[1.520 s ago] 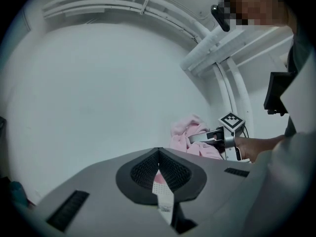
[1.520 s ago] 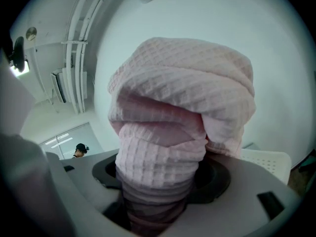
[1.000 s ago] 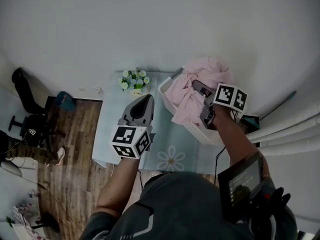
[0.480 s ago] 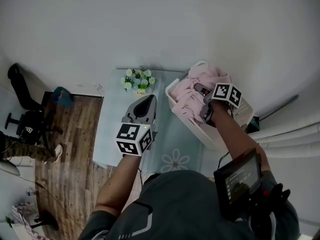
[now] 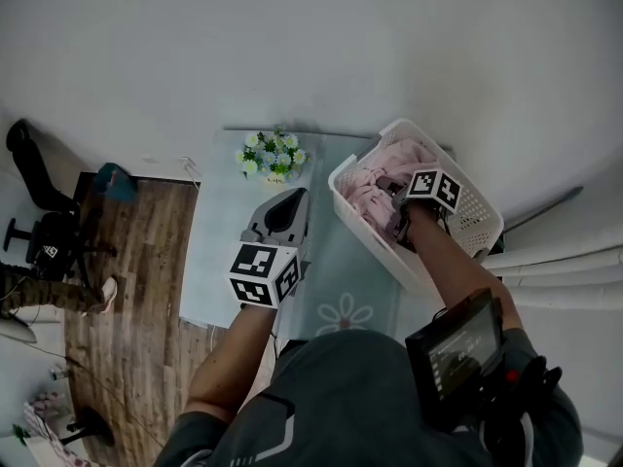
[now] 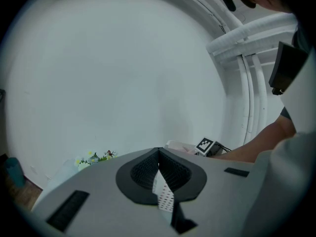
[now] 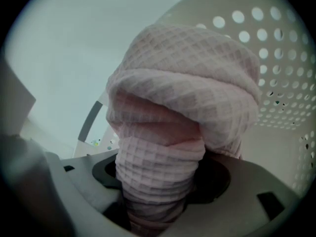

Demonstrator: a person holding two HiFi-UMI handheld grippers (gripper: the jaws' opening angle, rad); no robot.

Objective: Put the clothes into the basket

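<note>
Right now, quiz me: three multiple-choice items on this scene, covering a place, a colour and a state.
1. Where is the cloth?
A on the floor
B in the basket
C beside the flowers

2. What colour is the cloth?
A pink
B blue
C black

3. The left tongs are:
A wide open
B on the cloth
C shut, empty

Answers:
1 B: the cloth lies within the basket's walls.
2 A: its waffle weave shows pink in the right gripper view.
3 C: their tips meet with nothing between them.
</note>
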